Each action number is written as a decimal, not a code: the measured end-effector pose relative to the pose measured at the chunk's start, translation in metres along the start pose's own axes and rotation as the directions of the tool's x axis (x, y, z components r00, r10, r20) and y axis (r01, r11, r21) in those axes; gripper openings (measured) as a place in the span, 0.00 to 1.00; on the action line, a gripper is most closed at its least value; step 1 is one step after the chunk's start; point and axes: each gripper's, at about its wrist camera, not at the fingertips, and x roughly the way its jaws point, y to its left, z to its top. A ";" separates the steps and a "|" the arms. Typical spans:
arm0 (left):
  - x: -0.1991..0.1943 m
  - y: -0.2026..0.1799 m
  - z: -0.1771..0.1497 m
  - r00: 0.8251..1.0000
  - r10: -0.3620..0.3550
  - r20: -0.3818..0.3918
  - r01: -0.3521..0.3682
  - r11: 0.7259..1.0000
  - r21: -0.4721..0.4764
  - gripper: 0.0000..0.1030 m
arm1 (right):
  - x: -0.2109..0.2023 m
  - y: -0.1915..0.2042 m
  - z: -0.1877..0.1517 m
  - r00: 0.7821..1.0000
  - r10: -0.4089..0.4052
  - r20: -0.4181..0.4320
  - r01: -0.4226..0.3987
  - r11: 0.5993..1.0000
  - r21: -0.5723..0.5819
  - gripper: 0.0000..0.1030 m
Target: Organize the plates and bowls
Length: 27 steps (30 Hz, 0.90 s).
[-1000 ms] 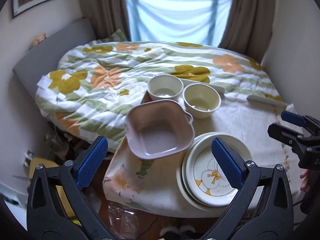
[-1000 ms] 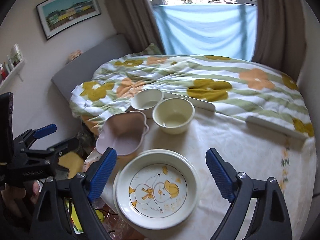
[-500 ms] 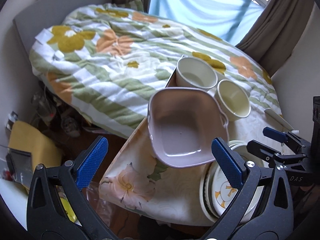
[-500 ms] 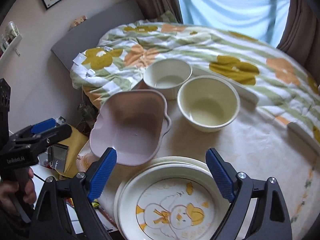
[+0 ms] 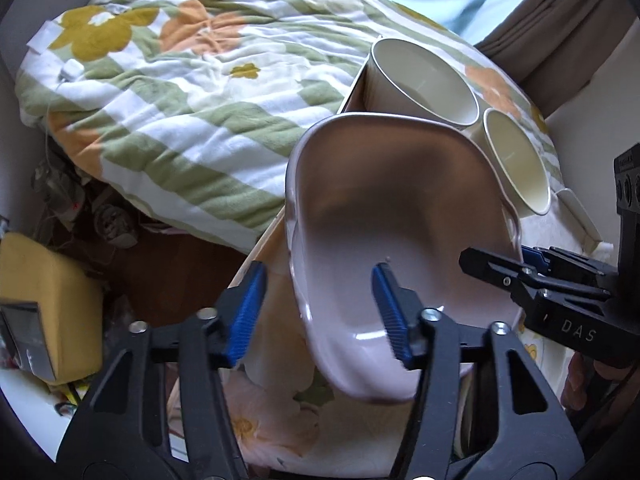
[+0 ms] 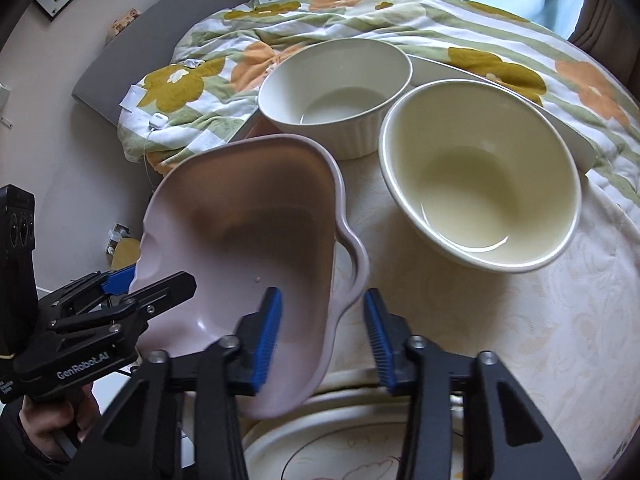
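Observation:
A pink square dish with a side handle [image 5: 392, 216] [image 6: 248, 240] sits tilted at the table's left edge, its near rim over a stack of cream plates [image 6: 344, 432]. My left gripper [image 5: 316, 312] is open, its pads either side of the dish's left rim. My right gripper [image 6: 324, 336] is open, its pads either side of the dish's right rim and handle. Each gripper shows in the other's view: the right one [image 5: 532, 276] and the left one [image 6: 148, 284]. Behind stand a white ribbed bowl [image 6: 336, 92] [image 5: 424, 80] and a cream bowl [image 6: 480, 188] [image 5: 516, 164].
The table has a cream cloth [image 6: 560, 340]. A bed with a floral striped duvet [image 5: 180, 80] lies close behind and to the left. The floor at the left holds clutter and a yellow cushion [image 5: 48, 292]. A long white tray [image 6: 520, 100] lies behind the bowls.
Both grippers have moved forward and down onto the pink dish and narrowed their opening around its two opposite rims. The dish now looks tilted.

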 end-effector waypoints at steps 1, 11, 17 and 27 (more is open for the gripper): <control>0.003 0.000 0.001 1.000 0.003 -0.006 -0.003 1.000 0.007 0.40 | 0.002 0.000 0.002 1.000 0.000 -0.005 0.000 1.000 0.001 0.28; 0.006 -0.004 0.007 1.000 -0.017 -0.010 0.017 0.998 0.052 0.25 | 0.001 0.004 0.003 1.000 -0.009 0.003 0.009 1.000 0.002 0.15; -0.007 -0.007 0.008 1.000 -0.008 0.020 0.006 0.996 0.090 0.25 | -0.008 0.011 0.001 0.999 -0.016 0.034 0.016 1.000 -0.007 0.15; -0.071 -0.049 0.003 0.992 0.000 0.124 -0.023 0.984 0.178 0.25 | -0.074 0.011 -0.019 0.987 0.003 0.160 -0.005 1.000 0.017 0.15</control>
